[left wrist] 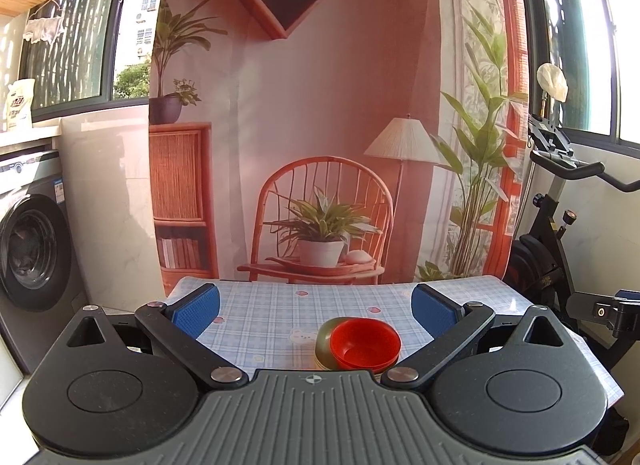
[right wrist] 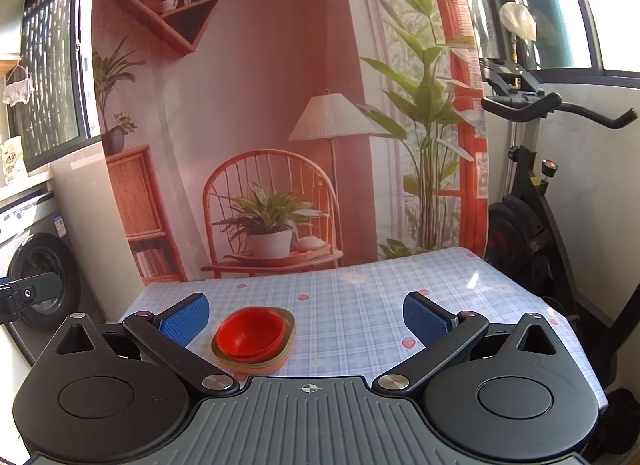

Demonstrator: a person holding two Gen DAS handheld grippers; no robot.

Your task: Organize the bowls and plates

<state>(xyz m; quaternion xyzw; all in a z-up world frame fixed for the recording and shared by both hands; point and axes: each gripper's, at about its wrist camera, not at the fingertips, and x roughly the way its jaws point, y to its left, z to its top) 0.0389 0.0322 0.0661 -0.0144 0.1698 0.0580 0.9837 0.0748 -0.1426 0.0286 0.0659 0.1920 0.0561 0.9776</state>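
Red bowls [left wrist: 366, 343] sit nested on a stack of olive-green and orange plates [left wrist: 323, 339] on the checked tablecloth [left wrist: 272, 317]. In the left wrist view the stack lies low between the fingers, nearer the right one. My left gripper [left wrist: 316, 305] is open and empty, held above the table. In the right wrist view the red bowls [right wrist: 251, 331] on the plates [right wrist: 290, 331] lie nearer the left finger. My right gripper [right wrist: 306, 317] is open and empty, also above the table.
A printed backdrop [left wrist: 320, 105] hangs behind the table's far edge. A washing machine [left wrist: 32, 253] stands at the left. An exercise bike [right wrist: 532, 193] stands close to the table's right side. The other gripper's body [left wrist: 612, 311] shows at the right edge.
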